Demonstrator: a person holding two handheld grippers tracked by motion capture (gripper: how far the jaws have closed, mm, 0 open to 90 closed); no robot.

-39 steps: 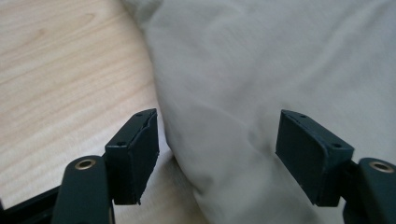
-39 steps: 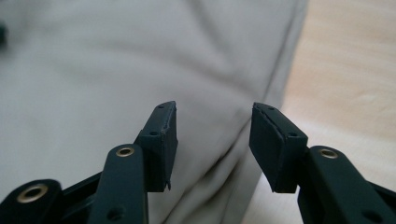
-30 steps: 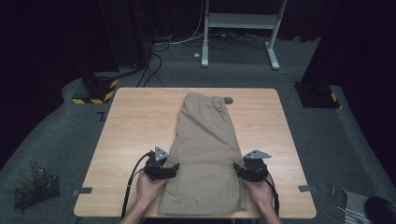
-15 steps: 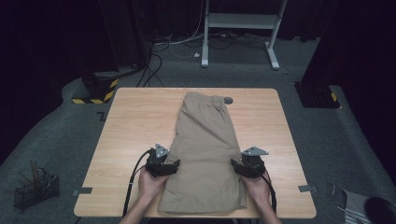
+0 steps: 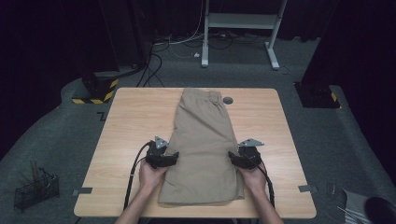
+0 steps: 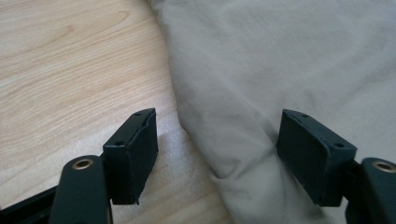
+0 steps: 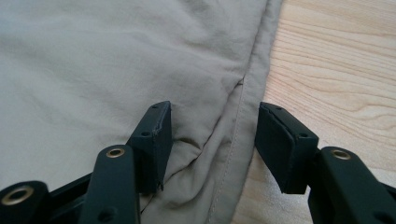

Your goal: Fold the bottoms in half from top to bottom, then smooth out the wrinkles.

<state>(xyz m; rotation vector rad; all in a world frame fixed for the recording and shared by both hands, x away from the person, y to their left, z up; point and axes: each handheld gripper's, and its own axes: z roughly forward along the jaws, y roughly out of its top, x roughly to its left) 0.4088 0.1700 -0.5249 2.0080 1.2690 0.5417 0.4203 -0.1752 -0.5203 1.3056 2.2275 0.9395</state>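
Wooden surface [image 5: 130,116] carries folded khaki shorts [image 5: 203,140]; left tool [image 6: 217,154] and right tool [image 7: 210,149] straddle opposite side edges, jaws apart, not pinching.

Both black grippers, left gripper [image 5: 173,157] and right gripper [image 5: 232,157], carry grey triangular top plates, trailing black cables, brass-ringed screw holes and rectangular pads [image 6: 131,154]; forearms are bare.

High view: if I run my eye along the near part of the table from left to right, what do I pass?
Wire basket on the floor → bare wooden table → left gripper → folded khaki shorts → right gripper → grey tape tab at the table edge.
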